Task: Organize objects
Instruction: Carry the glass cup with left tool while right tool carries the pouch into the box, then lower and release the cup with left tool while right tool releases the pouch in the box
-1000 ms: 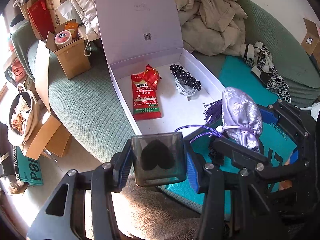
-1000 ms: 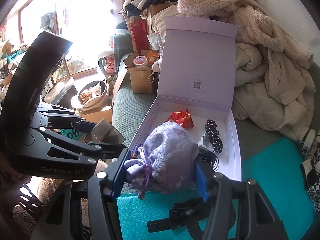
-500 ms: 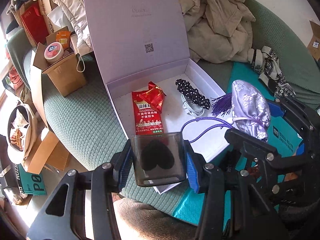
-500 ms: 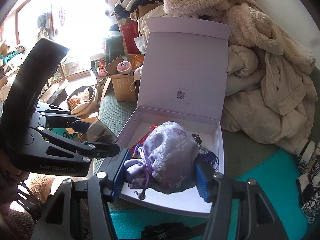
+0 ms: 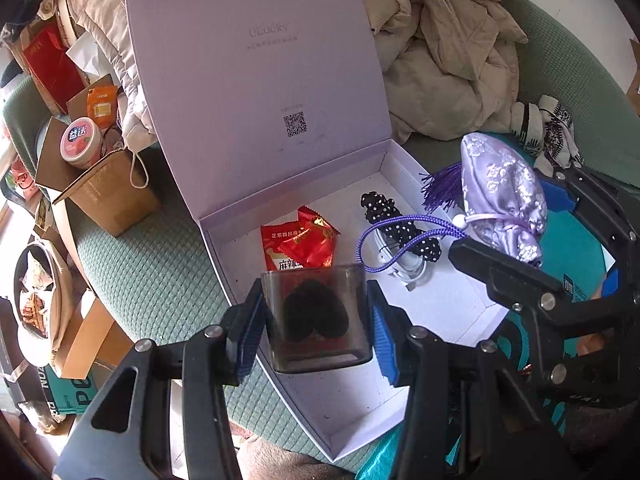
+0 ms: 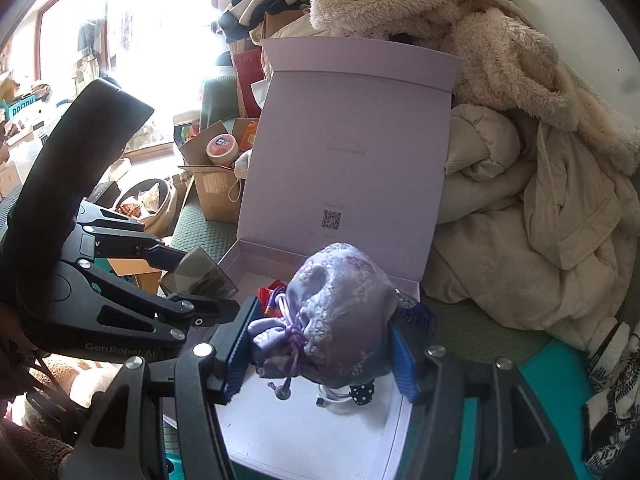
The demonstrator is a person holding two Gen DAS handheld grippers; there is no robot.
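Both grippers loaded over the open box (image 5: 224, 264), ready to drop.

Left gripper (image 5: 316, 322) clamps the smoky case (image 5: 316, 316) by its flat sides: rigid, slick, I guess light. Right gripper (image 6: 320, 344) squeezes the pouch (image 6: 340, 312): soft, squashy, cord (image 5: 384, 240) dangling, may snag. Near floor of box bare; snack (image 5: 300, 244) and scrunchie (image 5: 396, 224) sit further back; lid (image 5: 256, 80) upright.

Daylight floods in from the window (image 6: 80, 40) at the upper left of the right wrist view, blown out to white glare there. The open lilac box lid (image 5: 256, 80) is evenly lit and sharp. Both views bend strongly at the edges, with black vignetted corners. Lower left foreground falls in shadow; no motion blur shows.
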